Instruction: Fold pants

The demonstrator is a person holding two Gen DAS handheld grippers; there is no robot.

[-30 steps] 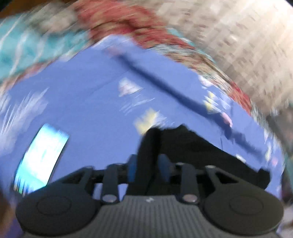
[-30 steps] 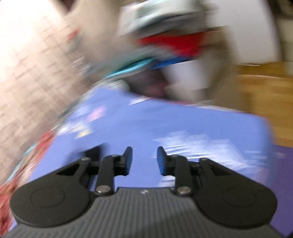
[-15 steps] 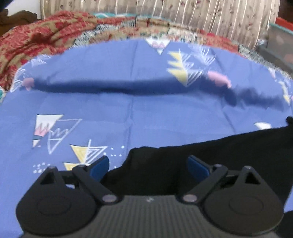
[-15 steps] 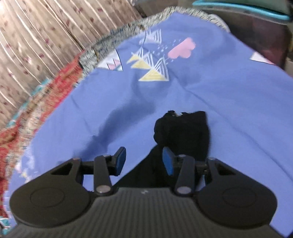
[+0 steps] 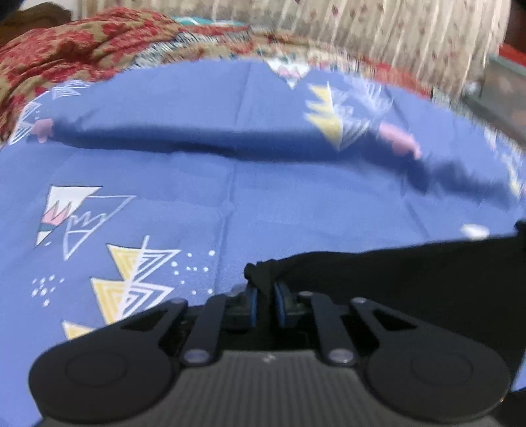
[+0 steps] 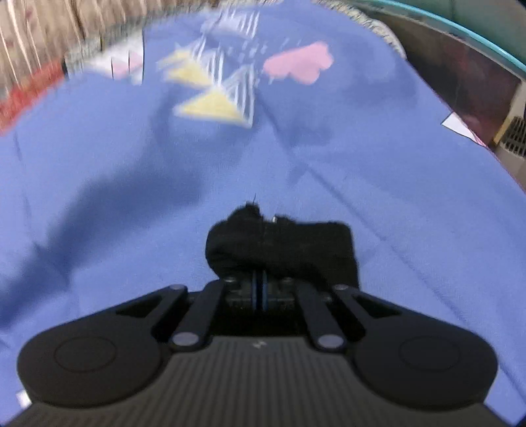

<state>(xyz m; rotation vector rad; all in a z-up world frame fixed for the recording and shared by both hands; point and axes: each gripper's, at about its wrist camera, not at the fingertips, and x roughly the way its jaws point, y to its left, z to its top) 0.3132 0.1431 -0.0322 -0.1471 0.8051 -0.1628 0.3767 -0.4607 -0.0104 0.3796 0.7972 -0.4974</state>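
Nearest in the left wrist view, the left tool [image 5: 264, 300] is seen clamped on a bunched corner of the black cloth pants [image 5: 394, 279]; half a second earlier its blue pads stood wide apart over that corner, so its jaws have just been closing onto the cloth. In the right wrist view the right tool [image 6: 259, 289] is likewise pinched on a rumpled black end of the pants [image 6: 279, 243], its pads almost together with only thin cloth between them; its jaws too have just been closing, where before the cloth lay loose between them. With both ends now gripped, a lift and fold is judged to be the step in hand.

The pants are spread on the blue patterned bedsheet [image 5: 197, 203], from the left tool toward the sheet's right edge. Beyond them, a long dark shadow [image 5: 213, 144] is cast across the sheet; nothing is seen lying in the way of the fold. Farther off, a red and tan floral blanket [image 5: 59, 56] is heaped at the sheet's far left corner, and a striped beige curtain [image 5: 394, 29] is hung behind. Past the sheet's right edge, a dark box with a teal rim [image 6: 460, 49] is glimpsed.
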